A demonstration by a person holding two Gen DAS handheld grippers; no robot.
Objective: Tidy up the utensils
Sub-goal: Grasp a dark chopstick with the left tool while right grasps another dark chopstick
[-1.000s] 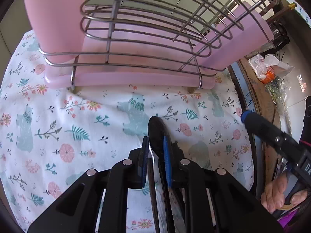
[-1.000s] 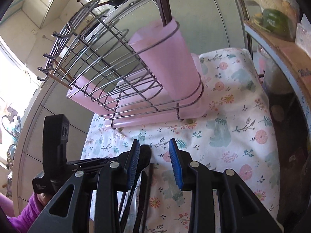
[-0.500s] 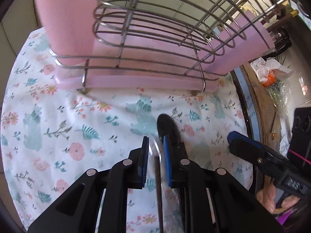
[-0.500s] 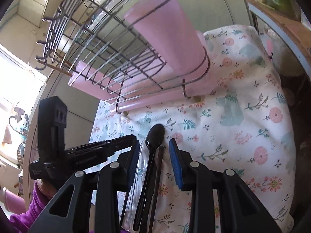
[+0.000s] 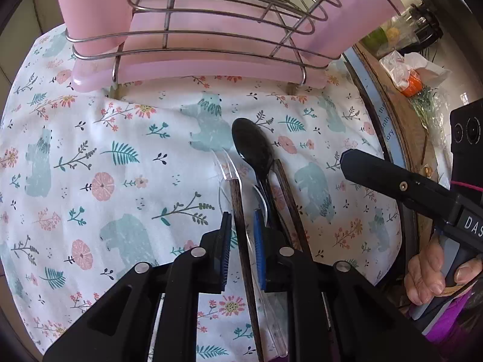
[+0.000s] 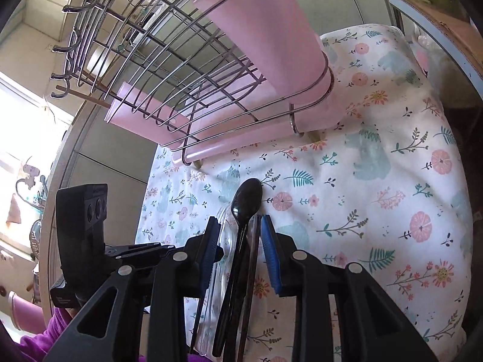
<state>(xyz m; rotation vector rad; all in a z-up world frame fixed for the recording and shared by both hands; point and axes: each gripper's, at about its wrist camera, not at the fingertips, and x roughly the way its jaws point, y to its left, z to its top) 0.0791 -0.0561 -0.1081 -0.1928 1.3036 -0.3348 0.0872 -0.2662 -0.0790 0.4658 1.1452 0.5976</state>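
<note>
the left tool [image 5: 241, 232] has its jaws narrowly parted around a dark chopstick [image 5: 238, 211] and a clear plastic utensil [image 5: 226, 166]; whether they pinch is unclear. the right tool [image 6: 238, 235] stands wider open, straddling the black spoon [image 6: 246, 202] handle and a second chopstick [image 6: 255, 241] without visible contact. the utensils lie together on the floral cloth [image 5: 105, 157], long axes running away from the cameras, spoon bowl pointing toward the wire rack [image 5: 211, 39] with pink cups [image 6: 271, 30].
</note>
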